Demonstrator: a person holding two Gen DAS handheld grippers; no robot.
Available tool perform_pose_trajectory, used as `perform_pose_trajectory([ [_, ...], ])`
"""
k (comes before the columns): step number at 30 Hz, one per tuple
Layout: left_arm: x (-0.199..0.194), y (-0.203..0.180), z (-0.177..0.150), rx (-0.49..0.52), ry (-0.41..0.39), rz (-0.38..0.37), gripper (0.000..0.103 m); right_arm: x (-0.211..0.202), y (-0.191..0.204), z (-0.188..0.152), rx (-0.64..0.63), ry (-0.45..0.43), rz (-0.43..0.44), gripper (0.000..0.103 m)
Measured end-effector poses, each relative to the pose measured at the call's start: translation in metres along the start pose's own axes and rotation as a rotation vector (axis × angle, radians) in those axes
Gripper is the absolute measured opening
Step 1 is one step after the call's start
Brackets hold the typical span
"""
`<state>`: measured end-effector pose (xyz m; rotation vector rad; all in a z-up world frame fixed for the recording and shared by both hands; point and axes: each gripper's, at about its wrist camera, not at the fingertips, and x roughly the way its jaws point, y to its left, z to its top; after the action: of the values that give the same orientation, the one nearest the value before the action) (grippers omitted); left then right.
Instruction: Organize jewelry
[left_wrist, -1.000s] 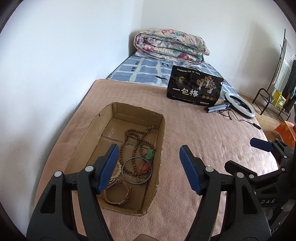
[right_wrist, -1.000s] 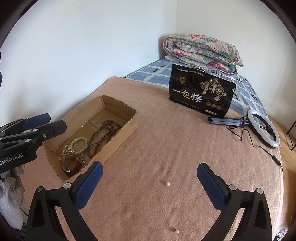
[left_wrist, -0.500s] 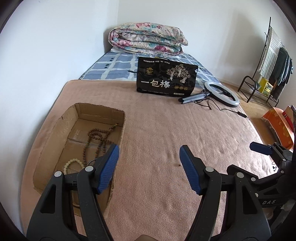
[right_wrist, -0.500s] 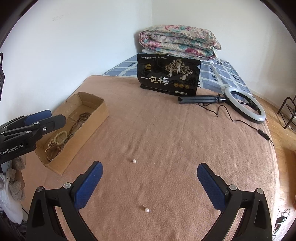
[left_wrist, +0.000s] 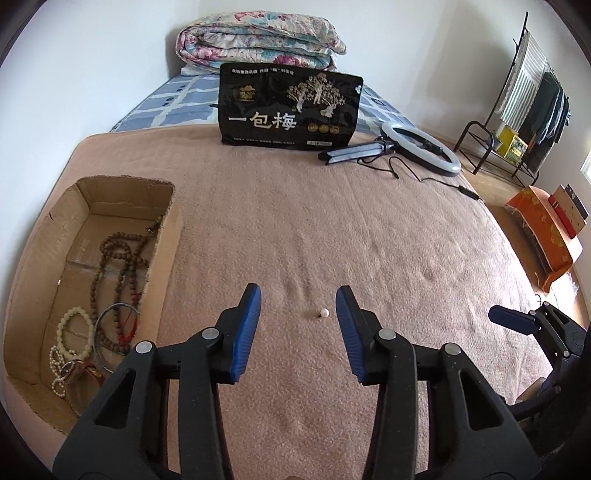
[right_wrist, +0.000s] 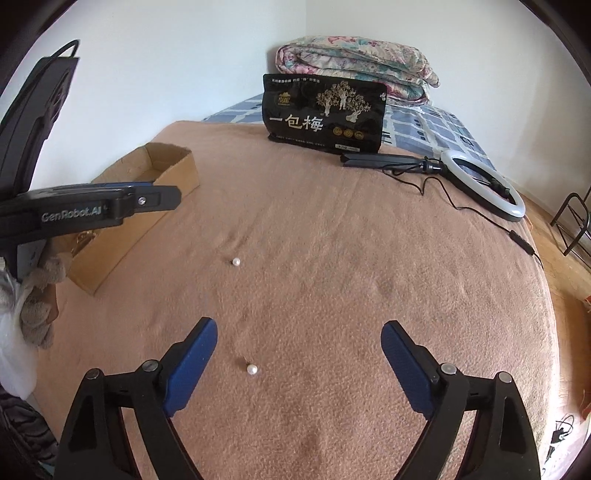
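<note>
Each claw is closing in over its own loose pearl on the bed's blanket (left_wrist: 332, 229), ready to pinch: left claw (left_wrist: 298, 301) half-narrow around one pearl (left_wrist: 324, 312), right claw (right_wrist: 299, 338) wide around the other pearl (right_wrist: 252, 369), for the cardboard box (left_wrist: 168, 236) holding bracelets.

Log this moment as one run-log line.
stage: reaching for loose pearls | left gripper: closing, empty, near pearl | right gripper: closing, empty, near second pearl | cardboard box: holds bracelets, beads

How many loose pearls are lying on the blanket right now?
2. One pearl lies farther out, toward the cardboard box. The other pearl sits just ahead of the right gripper, nearer its left finger. Others could be hidden.
</note>
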<state>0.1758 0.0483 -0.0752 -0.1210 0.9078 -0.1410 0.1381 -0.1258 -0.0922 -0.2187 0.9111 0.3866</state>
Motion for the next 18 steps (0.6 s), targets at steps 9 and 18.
perform_pose_trajectory([
  [9,0.041,-0.011,-0.017,0.01,0.082,-0.025,0.028,0.021,0.009,-0.032,-0.025,0.07,0.094,0.063],
  [18,0.061,-0.022,-0.024,0.053,0.104,-0.033,0.027,0.038,0.009,-0.042,-0.033,0.125,0.141,0.046],
])
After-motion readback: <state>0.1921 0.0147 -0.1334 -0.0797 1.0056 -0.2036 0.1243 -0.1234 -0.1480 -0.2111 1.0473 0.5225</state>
